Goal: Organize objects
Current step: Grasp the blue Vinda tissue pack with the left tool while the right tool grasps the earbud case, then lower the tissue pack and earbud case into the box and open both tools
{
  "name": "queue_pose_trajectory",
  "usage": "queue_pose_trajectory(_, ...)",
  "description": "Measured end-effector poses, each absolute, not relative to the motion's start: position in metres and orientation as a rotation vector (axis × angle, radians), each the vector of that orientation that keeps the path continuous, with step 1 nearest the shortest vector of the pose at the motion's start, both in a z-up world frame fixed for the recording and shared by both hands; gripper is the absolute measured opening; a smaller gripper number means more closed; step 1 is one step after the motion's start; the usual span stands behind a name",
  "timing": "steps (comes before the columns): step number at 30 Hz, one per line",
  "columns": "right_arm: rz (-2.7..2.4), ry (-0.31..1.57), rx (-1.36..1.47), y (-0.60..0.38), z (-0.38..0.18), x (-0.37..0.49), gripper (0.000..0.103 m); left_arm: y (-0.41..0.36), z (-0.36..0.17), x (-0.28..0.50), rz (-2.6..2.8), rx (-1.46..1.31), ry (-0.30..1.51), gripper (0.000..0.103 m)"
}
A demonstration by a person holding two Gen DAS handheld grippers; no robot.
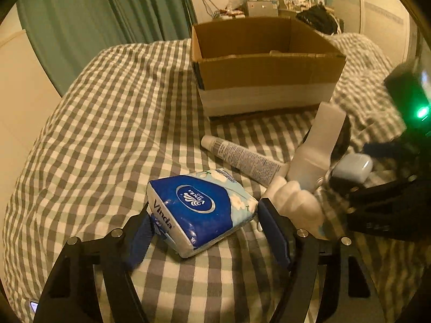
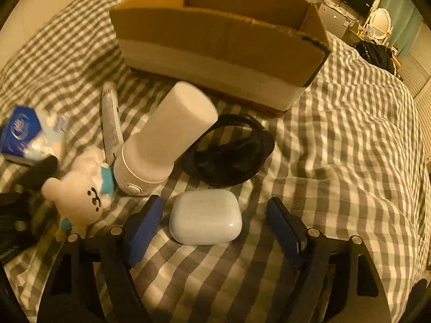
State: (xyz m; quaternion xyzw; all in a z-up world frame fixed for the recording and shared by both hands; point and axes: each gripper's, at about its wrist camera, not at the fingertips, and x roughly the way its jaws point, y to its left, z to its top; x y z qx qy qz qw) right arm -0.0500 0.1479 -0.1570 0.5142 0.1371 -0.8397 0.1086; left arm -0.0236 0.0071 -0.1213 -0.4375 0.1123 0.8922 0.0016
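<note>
While my left gripper stands with jaws spread around the tissue pack, its long axis skewed across them, my right gripper has jaws wide, the earbud case lying between them on the bed, untouched.

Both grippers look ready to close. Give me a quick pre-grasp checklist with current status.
1. Left gripper open around the tissue pack: ok.
2. Tissue pack centred between its fingers: not ok, it sits against the left finger, angled.
3. Right gripper open around the earbud case: ok.
4. Earbud case clear of the white bottle and plush bear: ok.
5. Cardboard box open on top: ok.
6. Room inside the box: cannot tell, floor mostly hidden.
</note>
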Motion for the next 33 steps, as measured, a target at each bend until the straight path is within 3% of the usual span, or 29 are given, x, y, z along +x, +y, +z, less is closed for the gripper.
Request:
queue_pose_trajectory(6,-2.436,0.399,1.519,0.147,-0.159,-0.047,0.050,0.003,-0.105,-0.016,2.811,-1.332,0.321,0.075)
queue_pose_trajectory(19,-2.524,0.376,1.335,0.150,-0.113,-0.014,0.050,0.002,-0.070,-0.006,2.843,-1.220,0.255,0.075)
queue_pose_trajectory(33,-2.623,0.360,0.992,0.150,-0.005,-0.005,0.050,0.006,-0.004,-0.028,2.886,-1.022,0.198,0.075)
